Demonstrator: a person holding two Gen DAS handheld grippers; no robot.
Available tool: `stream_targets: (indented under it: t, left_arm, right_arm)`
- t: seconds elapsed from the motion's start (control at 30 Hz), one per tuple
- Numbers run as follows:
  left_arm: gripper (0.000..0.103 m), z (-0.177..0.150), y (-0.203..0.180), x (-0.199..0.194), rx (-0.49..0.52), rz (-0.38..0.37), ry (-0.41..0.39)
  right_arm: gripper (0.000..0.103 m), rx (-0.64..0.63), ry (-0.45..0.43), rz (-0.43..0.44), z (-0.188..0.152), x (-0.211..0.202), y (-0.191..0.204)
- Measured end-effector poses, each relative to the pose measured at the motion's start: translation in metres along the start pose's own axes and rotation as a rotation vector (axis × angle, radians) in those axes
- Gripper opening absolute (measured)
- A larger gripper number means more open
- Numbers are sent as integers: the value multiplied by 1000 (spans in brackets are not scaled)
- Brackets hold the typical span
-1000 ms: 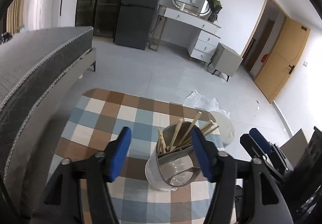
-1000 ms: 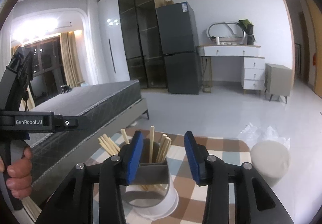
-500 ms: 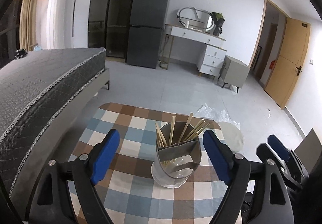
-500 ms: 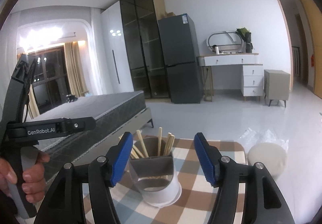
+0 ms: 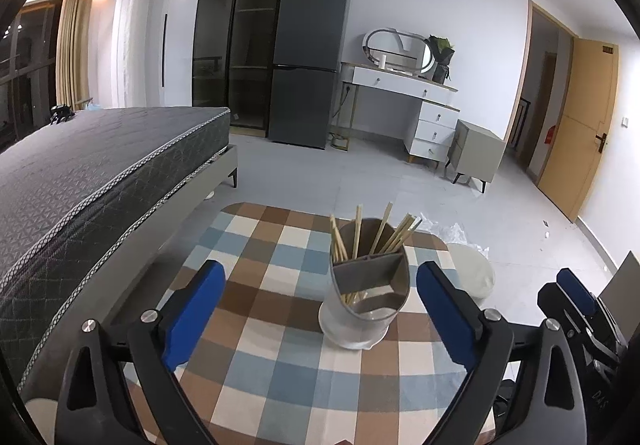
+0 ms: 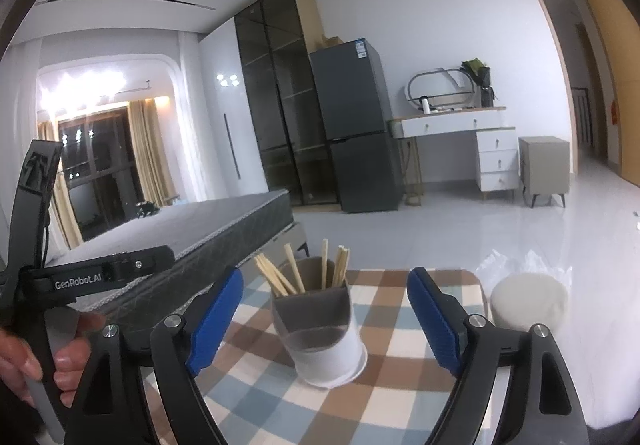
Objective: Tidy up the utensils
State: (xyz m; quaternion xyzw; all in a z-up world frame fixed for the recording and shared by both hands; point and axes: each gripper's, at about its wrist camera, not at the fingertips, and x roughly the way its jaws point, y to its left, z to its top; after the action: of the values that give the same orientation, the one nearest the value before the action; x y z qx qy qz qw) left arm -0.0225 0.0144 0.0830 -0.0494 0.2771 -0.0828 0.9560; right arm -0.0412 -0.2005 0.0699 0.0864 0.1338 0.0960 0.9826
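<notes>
A grey and white utensil holder [image 5: 366, 297] [image 6: 320, 329] stands upright on the checked tablecloth [image 5: 280, 357] [image 6: 400, 357]. Several wooden chopsticks [image 5: 376, 233] [image 6: 304, 271] stick out of its back compartment. My left gripper [image 5: 320, 315] sits well back from the holder, its jaws opening wide with nothing between the blue pads [image 5: 194, 311]. My right gripper [image 6: 324, 319] also stands back, jaws opening, and the holder shows in the gap beyond the pads [image 6: 434, 315] without touching them. In the right wrist view a hand [image 6: 24, 361] grips the left tool's handle.
A grey mattress bed [image 5: 92, 181] runs close along the table's left side. A white round stool [image 5: 470, 273] [image 6: 528, 303] and crumpled plastic [image 5: 456, 233] lie on the floor past the far right corner. A fridge [image 5: 308, 61], dresser and door stand further off.
Both grippers have drawn back from the holder and their jaws have spread wide. The holder stays standing on the cloth with the chopsticks in it.
</notes>
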Motion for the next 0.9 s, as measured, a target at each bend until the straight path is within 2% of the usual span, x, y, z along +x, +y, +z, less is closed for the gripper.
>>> stream_targets:
  t: [0.2,0.4,0.6,0.9]
  left_arm:
    - [95,-16,3,-5,25,24,-16]
    - [95,-38,8,-9,51,49,-37]
    - [95,-63,11,0,52,57,-16]
    - [95,-67,7,0,83,62,-27]
  right_arm:
    - [88,-17,-7,11,-15,-8,7]
    - [93,-54,-20,-4,-36,-21,16]
    - [95,-45,19,-21,-50,-22,19]
    - [96,-56,25,-46,-54,-22,20]
